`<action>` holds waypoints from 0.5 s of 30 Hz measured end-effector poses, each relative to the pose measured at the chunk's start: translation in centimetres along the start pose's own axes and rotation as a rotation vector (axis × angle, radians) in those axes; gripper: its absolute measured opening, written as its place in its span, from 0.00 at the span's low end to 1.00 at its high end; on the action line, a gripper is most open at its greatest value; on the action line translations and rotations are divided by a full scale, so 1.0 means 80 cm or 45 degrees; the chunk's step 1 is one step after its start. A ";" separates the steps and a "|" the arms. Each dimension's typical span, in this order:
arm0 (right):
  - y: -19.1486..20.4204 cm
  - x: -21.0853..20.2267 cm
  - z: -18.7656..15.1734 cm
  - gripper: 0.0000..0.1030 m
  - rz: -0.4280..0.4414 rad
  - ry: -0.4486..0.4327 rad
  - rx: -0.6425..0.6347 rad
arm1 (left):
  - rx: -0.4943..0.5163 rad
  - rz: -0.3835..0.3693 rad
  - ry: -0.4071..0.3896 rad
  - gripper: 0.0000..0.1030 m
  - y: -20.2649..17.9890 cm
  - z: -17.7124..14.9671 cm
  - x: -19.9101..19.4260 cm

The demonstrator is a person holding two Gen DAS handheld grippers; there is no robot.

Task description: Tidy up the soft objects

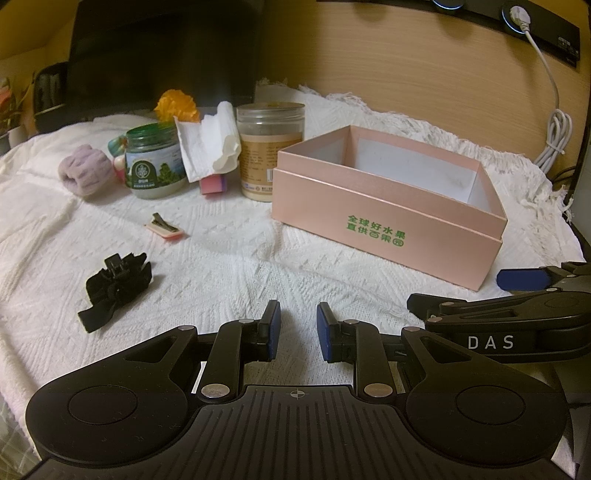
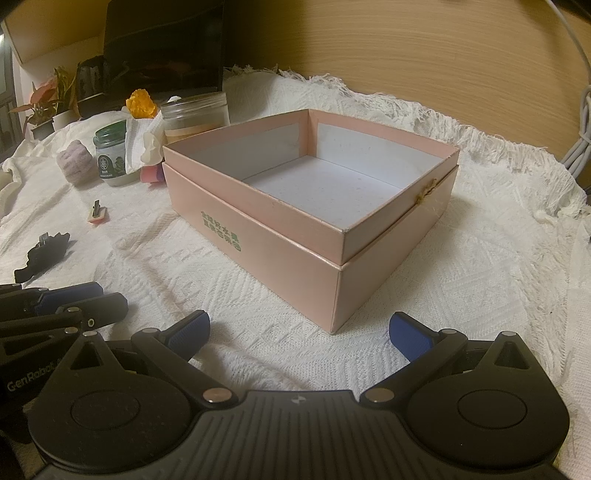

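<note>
White woven cloth covers my work surface, where the pink box sits open, the lilac plush and black bow clip lie well left of it, and my left gripper and right gripper hover with fingers apart, gripping nothing.

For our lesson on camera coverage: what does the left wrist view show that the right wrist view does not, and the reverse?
Left wrist only: the black wall power strip with its white plug, and the box's green lettering seen head-on.

Right wrist only: the leafy potted plant, the frayed twine on the box's right wall, and most of the bare box floor.

Both: the open pink cardboard box, green-lidded jar, lilac knitted ball, black velvet hair claw, white woven cloth.
</note>
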State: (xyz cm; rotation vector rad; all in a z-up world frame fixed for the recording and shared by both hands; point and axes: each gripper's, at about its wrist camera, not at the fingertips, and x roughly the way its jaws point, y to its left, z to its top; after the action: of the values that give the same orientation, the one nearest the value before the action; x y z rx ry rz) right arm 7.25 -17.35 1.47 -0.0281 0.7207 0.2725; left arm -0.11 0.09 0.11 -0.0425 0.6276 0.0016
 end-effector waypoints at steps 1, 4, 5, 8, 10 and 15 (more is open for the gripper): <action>0.000 -0.002 0.000 1.00 -0.001 0.000 0.000 | -0.003 -0.002 0.000 0.24 0.001 0.000 0.000; -0.001 -0.003 0.000 1.00 -0.001 0.000 0.000 | -0.003 -0.001 0.000 0.24 0.000 0.000 0.000; -0.001 -0.003 0.000 1.00 -0.001 0.000 0.000 | 0.000 0.001 0.000 0.24 0.000 0.000 0.000; -0.001 -0.003 0.001 1.00 -0.001 0.000 0.000 | 0.010 0.008 0.001 0.24 -0.002 0.001 0.000; -0.002 -0.003 0.001 1.00 -0.001 0.000 0.000 | 0.012 0.009 0.003 0.24 -0.002 0.002 0.000; -0.002 -0.003 0.001 1.00 -0.001 0.001 0.000 | 0.017 0.011 0.008 0.24 -0.003 0.002 0.001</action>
State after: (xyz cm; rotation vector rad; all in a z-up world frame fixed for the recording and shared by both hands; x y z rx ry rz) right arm 7.17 -17.53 1.69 -0.0285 0.7211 0.2719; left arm 0.04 -0.12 0.18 -0.0265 0.6344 0.0055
